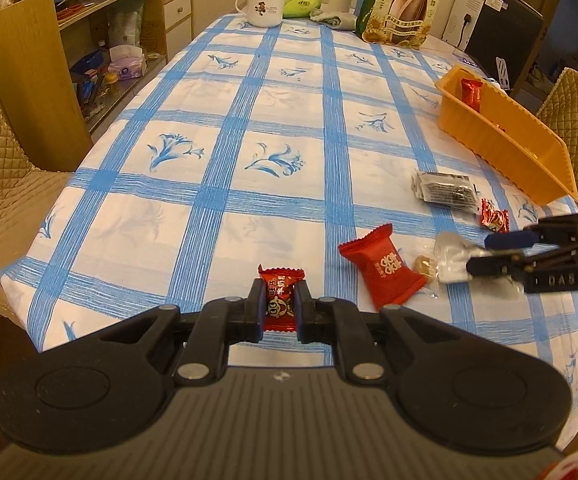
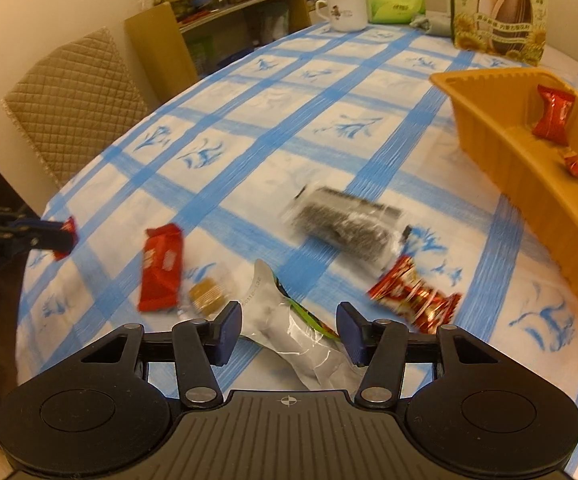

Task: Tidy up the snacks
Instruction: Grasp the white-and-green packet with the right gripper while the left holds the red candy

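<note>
The left gripper (image 1: 280, 307) is pinching a red candy (image 1: 280, 294) above the table's (image 1: 217, 152) near edge. The right gripper (image 2: 289, 330) is straddling a white packet (image 2: 285, 332), jaws seemingly not pressing it. The orange tray (image 2: 501, 136) is sitting by the right edge.

Left gripper (image 1: 280, 307) clamped tight; right gripper (image 2: 288, 332) half-spread (both pitched downward).
</note>
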Available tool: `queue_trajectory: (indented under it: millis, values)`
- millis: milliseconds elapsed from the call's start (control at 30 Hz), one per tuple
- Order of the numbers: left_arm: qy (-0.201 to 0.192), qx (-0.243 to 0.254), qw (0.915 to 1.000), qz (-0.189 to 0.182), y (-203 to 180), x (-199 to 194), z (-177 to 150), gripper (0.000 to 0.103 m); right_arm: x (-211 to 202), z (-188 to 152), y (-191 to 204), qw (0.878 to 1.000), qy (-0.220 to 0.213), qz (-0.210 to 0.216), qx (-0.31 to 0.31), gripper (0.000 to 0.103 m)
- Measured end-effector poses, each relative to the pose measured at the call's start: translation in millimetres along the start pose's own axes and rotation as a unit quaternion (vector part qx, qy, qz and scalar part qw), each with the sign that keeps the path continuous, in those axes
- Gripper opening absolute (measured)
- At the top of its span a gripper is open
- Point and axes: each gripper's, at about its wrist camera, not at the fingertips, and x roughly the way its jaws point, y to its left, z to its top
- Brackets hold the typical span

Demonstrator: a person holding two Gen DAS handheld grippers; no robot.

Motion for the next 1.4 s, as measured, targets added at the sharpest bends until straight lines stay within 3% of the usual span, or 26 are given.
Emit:
queue_trajectory:
  millis: [200,467,967,1100,1300,1333,1400]
  values:
    - [0.000,0.004,1.0000,-0.004,-1.2,0.6,1.7,0.013,4.3,-11.8,13.3,1.000,0.015,0.006,-0.007,0.054]
    - [-0.001,0.003,1.0000,-0.003,-0.4,-2.2,0.8,0.013,3.5,-18.9,25.4,1.000,0.003,-0.015,-0.026,0.054]
    - [-0.006,-0.001,1.0000,-0.003,2.0,-9.0,-5.3,0.013,-7.0,-35.0,38.9,0.997,0.035,0.010,-0.063,0.049]
    - [-0.006,-0.003,1.0000,-0.003,1.3,-11.4,-7.7,0.013,-13.2,-41.4,44.3,0.995,0.043,0.018,-0.094,0.049]
    - [-0.006,-0.004,1.0000,-0.004,0.8,-13.8,-11.3,0.013,-9.5,-51.4,52.4,0.989,0.053,-0.005,-0.136,0.049]
    - [-0.006,-0.004,1.0000,-0.003,0.8,-13.7,-11.2,0.013,-8.7,-52.0,53.0,0.989,0.052,-0.007,-0.137,0.048]
    - [-0.006,-0.005,1.0000,-0.003,0.9,-14.2,-11.7,0.013,-7.6,-52.3,53.2,0.990,0.046,-0.021,-0.134,0.036]
